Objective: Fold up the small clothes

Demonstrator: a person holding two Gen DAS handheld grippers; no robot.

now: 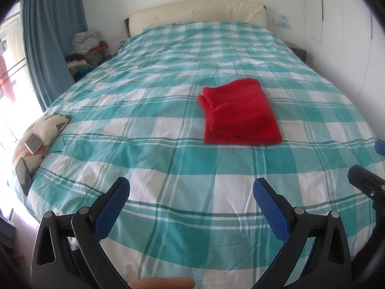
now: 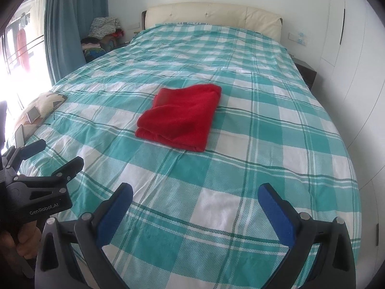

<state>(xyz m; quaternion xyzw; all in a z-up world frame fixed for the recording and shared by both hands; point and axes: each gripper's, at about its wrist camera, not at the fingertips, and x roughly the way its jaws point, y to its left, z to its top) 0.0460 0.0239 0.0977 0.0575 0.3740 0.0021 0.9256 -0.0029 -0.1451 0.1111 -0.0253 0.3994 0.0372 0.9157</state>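
A red garment [image 1: 240, 112] lies folded into a neat rectangle on the teal-and-white checked bedspread [image 1: 154, 89], near the middle of the bed. It also shows in the right wrist view [image 2: 182, 116]. My left gripper [image 1: 191, 185] is open and empty, held above the near part of the bed, well short of the garment. My right gripper [image 2: 195, 191] is open and empty too, at a similar distance. The left gripper also shows at the left edge of the right wrist view [image 2: 55, 154], open. Part of the right gripper shows at the right edge of the left wrist view.
A patterned cushion [image 1: 41, 132] with two phones on it lies at the bed's left edge. A cream headboard [image 1: 199, 12] stands at the far end. A pile of clothes [image 1: 84, 50] sits beside a blue curtain [image 1: 48, 36]. White wardrobe doors [image 2: 356, 72] line the right side.
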